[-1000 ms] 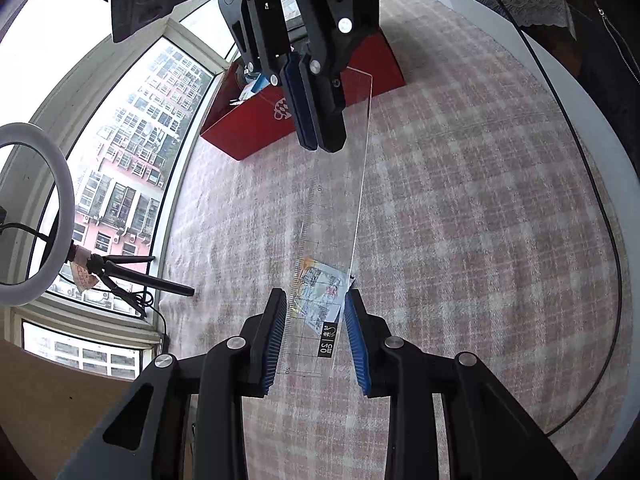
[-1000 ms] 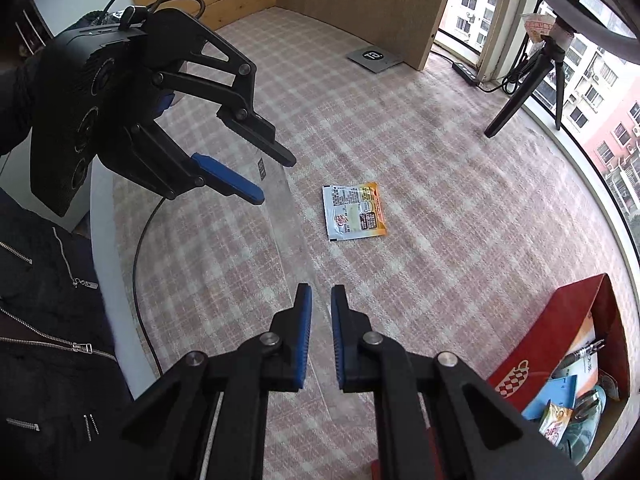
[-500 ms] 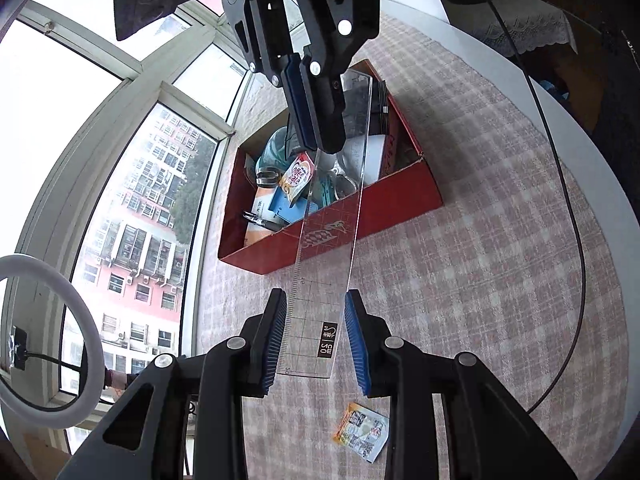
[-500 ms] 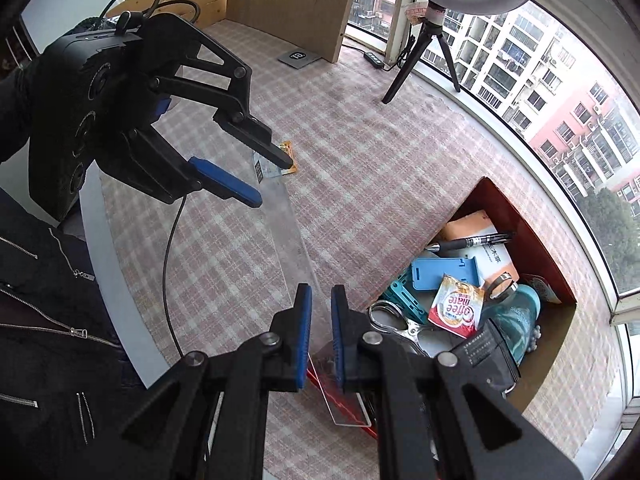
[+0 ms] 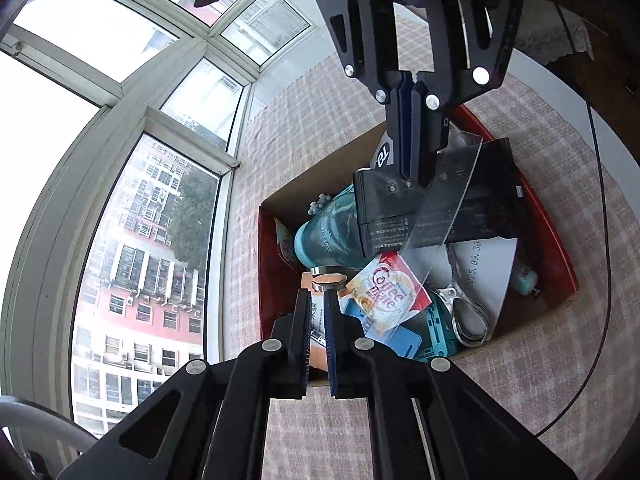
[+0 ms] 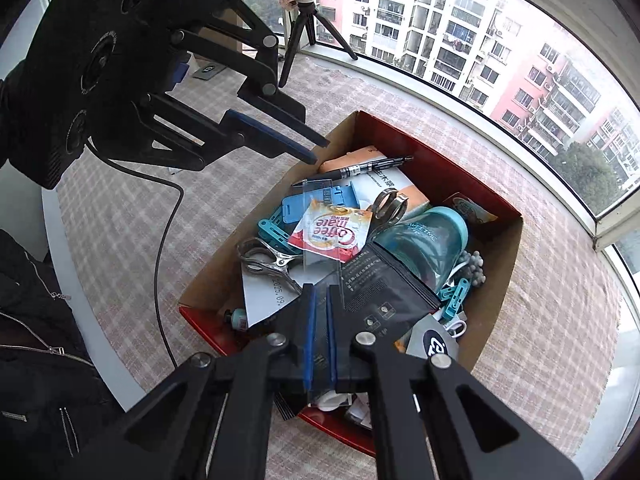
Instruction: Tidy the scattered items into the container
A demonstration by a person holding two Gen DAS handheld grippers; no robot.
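Note:
A red cardboard box holds several items: a teal bottle, a black pouch, a Coffee mate sachet, a pen and metal clips. A clear ruler slants across the pile. Its far end reaches into my right gripper, which is shut on it above the box. My left gripper hovers over the box's other side. Its jaws are closing with nothing between them, and the ruler's near end lies beside it.
The box stands on a pink checked cloth near big windows. A black cable runs along the round table edge. A ring light tripod stands by the window. A person's dark jacket is at the left.
Both grippers carried the ruler from open cloth to above the box. The left gripper let go of the ruler's end and narrowed; the ruler now rests on the pile.

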